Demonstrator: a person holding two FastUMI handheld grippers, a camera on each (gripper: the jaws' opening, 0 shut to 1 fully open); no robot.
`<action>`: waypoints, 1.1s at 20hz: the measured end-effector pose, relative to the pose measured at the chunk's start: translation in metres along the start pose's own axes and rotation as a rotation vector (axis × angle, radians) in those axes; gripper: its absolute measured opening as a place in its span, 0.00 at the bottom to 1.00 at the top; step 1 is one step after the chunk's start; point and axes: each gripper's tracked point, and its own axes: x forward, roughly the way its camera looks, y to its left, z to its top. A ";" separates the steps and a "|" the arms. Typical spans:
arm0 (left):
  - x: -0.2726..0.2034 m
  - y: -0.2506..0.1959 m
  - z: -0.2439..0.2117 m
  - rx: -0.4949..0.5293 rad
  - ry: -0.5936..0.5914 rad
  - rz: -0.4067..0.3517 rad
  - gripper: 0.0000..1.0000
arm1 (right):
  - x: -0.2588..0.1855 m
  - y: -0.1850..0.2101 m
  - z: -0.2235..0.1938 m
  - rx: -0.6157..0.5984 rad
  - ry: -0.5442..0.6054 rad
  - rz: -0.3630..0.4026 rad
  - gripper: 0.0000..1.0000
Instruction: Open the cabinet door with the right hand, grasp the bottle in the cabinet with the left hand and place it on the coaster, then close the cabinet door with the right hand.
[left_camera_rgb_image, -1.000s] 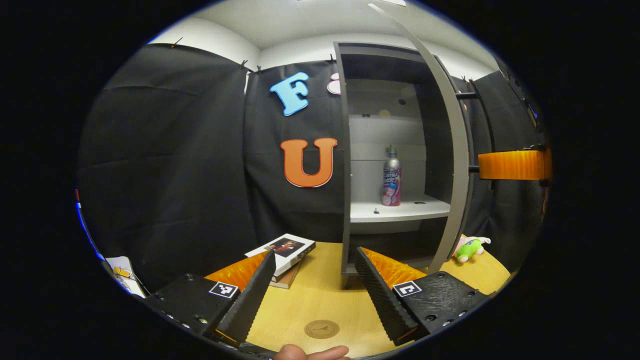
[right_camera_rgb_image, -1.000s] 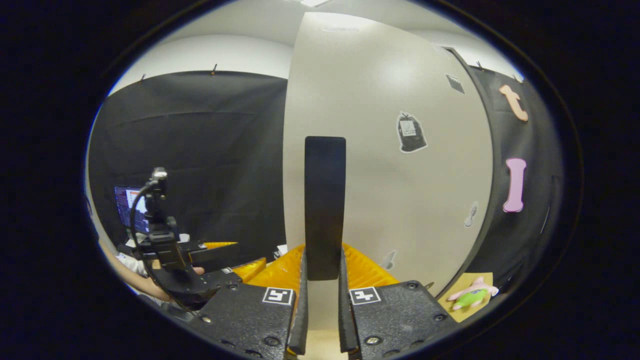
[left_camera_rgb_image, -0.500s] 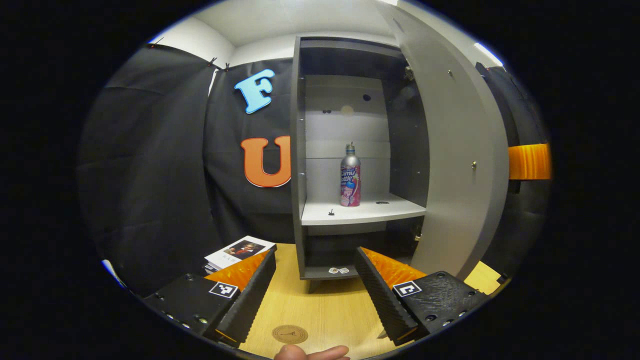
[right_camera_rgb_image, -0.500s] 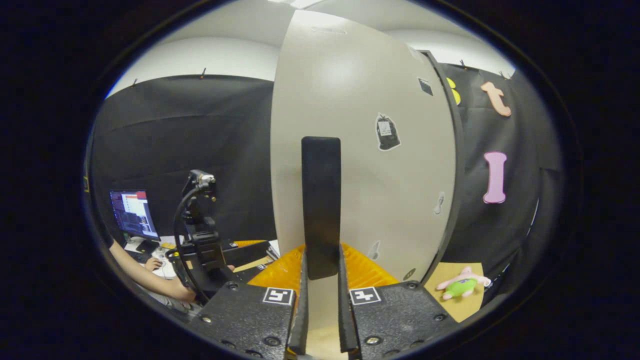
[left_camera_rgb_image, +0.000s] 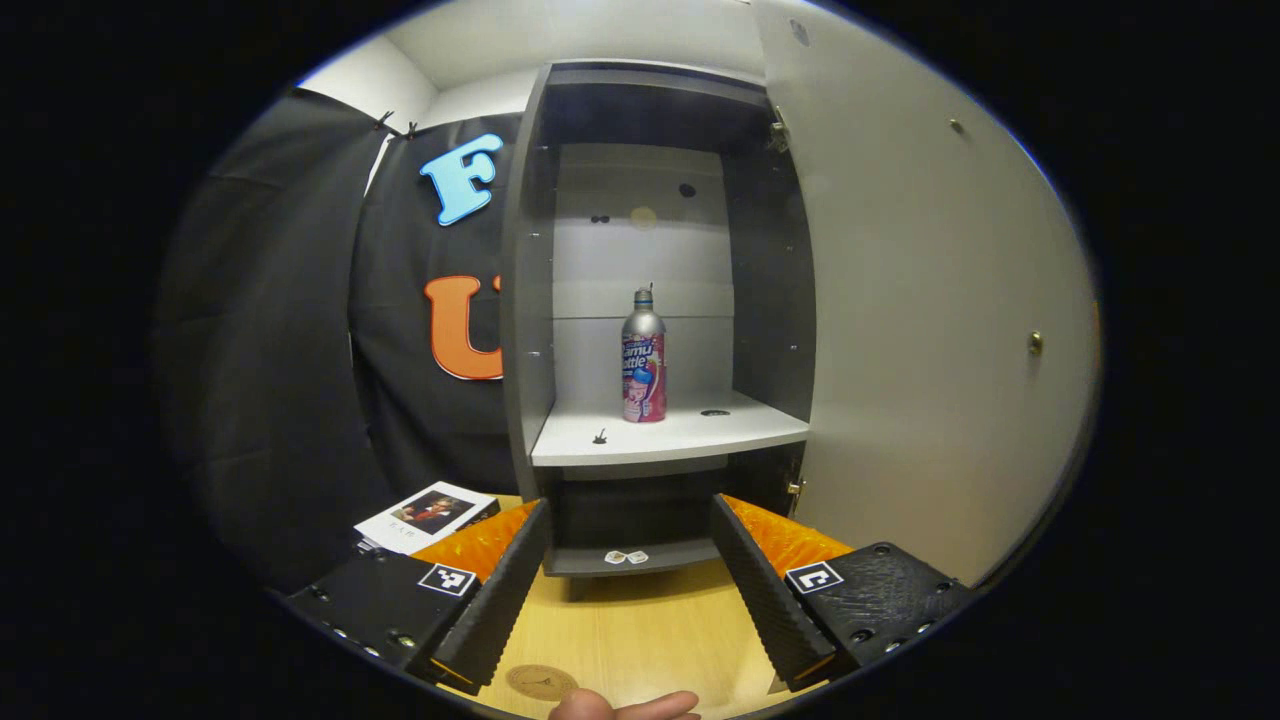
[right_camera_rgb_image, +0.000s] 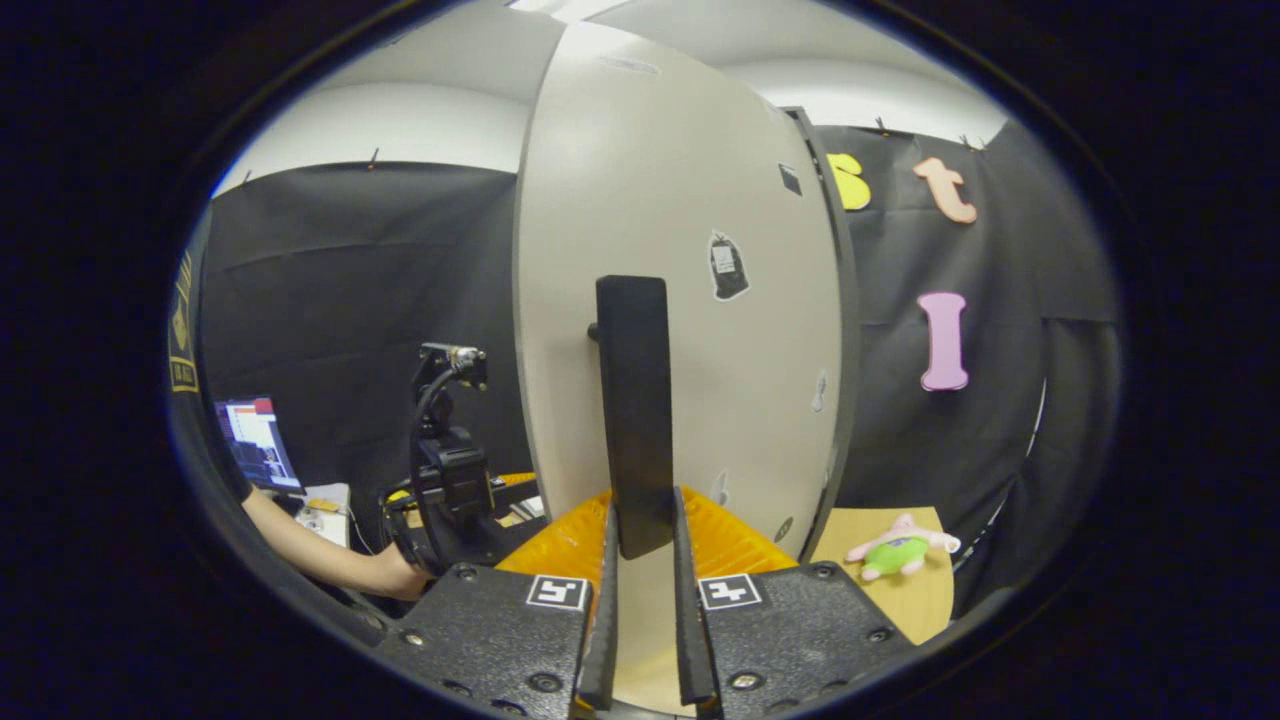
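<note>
With the cabinet door (left_camera_rgb_image: 930, 300) swung wide, left tool (left_camera_rgb_image: 625, 590) spread open above the bench (left_camera_rgb_image: 640, 630) near the coaster (left_camera_rgb_image: 540, 682); bottle (left_camera_rgb_image: 643, 355) upright on the cabinet shelf (left_camera_rgb_image: 670, 435); right tool (right_camera_rgb_image: 640, 610) clamped on the door handle (right_camera_rgb_image: 633, 410).

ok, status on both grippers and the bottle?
Right gripper shut on door handle, door open. Left gripper open, short of cabinet. Bottle upright on shelf, path clear.

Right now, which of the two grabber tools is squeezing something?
The right tool. Its fingers are closed on the black door handle of the cabinet door. The left tool is spread open, pointing at the bottle.
</note>
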 end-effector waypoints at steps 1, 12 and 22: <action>0.004 -0.004 0.005 0.005 -0.007 -0.008 0.96 | 0.000 -0.002 0.000 0.004 -0.005 -0.017 0.26; 0.066 -0.028 0.030 0.035 -0.064 -0.030 0.96 | -0.005 -0.035 0.009 0.050 -0.097 -0.200 0.72; 0.138 -0.024 0.047 0.084 -0.076 0.035 0.96 | -0.033 -0.075 0.005 0.091 -0.151 -0.379 0.96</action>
